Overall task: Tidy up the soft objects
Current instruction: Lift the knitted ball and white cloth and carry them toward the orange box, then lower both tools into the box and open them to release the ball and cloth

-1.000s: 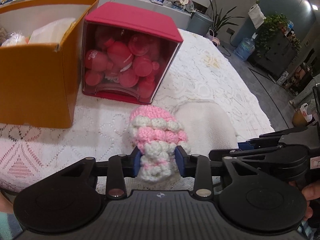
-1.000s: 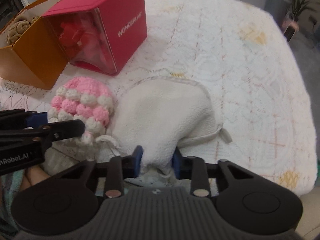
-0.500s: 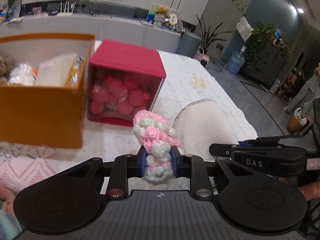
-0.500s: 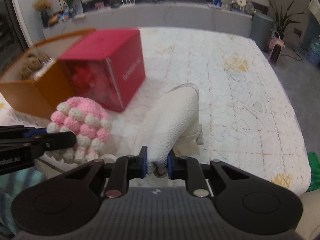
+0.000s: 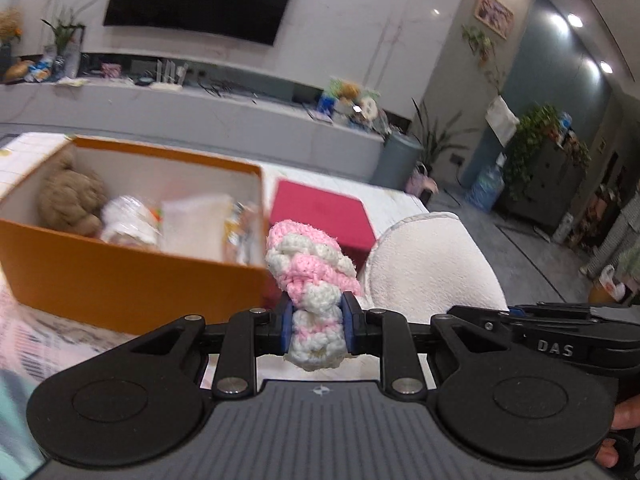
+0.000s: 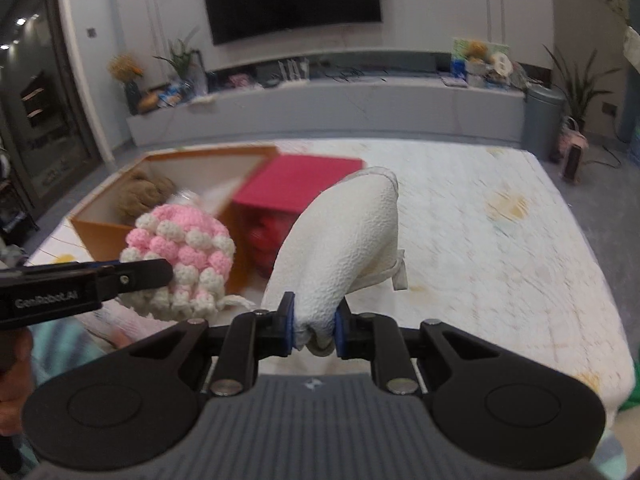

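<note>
My left gripper (image 5: 316, 326) is shut on a pink and white crocheted hat (image 5: 310, 268) and holds it in the air, in front of the orange box (image 5: 120, 276). The hat also shows in the right wrist view (image 6: 180, 256). My right gripper (image 6: 314, 326) is shut on a white terry cloth (image 6: 344, 240), lifted off the bed. The cloth also shows at the right of the left wrist view (image 5: 432, 264). The orange box (image 6: 100, 220) is open and holds a brown plush toy (image 5: 72, 196) and several wrapped items.
A red box (image 5: 320, 216) with a clear front stands right of the orange box; it also shows in the right wrist view (image 6: 296, 180). Both stand on a white lace bedspread (image 6: 480, 240). A TV wall and a low counter lie behind.
Both grippers have risen from the bedspread, lifting the hat and the cloth into the air. The views now tilt up toward the room and the TV.
</note>
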Action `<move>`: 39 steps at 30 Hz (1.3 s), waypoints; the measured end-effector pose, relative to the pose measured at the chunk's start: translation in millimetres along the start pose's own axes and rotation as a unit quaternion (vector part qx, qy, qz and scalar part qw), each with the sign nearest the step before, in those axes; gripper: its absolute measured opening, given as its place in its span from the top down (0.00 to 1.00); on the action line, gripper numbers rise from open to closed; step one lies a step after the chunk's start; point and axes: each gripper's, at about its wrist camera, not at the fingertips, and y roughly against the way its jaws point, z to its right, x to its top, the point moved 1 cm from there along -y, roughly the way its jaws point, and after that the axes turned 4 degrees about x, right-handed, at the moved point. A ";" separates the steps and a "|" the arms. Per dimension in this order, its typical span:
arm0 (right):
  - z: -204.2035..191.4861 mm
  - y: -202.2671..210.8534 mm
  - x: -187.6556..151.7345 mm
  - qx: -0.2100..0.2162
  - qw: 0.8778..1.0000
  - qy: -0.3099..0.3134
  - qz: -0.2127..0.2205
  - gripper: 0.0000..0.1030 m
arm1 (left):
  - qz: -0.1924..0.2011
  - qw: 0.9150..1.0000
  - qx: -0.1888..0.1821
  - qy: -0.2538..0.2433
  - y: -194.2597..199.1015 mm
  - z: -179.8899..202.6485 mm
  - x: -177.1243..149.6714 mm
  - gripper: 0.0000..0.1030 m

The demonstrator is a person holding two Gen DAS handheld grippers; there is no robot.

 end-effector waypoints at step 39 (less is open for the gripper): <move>-136.2 -242.2 90.8 0.128 0.970 0.052 -0.201 0.82 | -0.158 0.982 0.102 0.010 -89.5 -169.3 72.9 0.73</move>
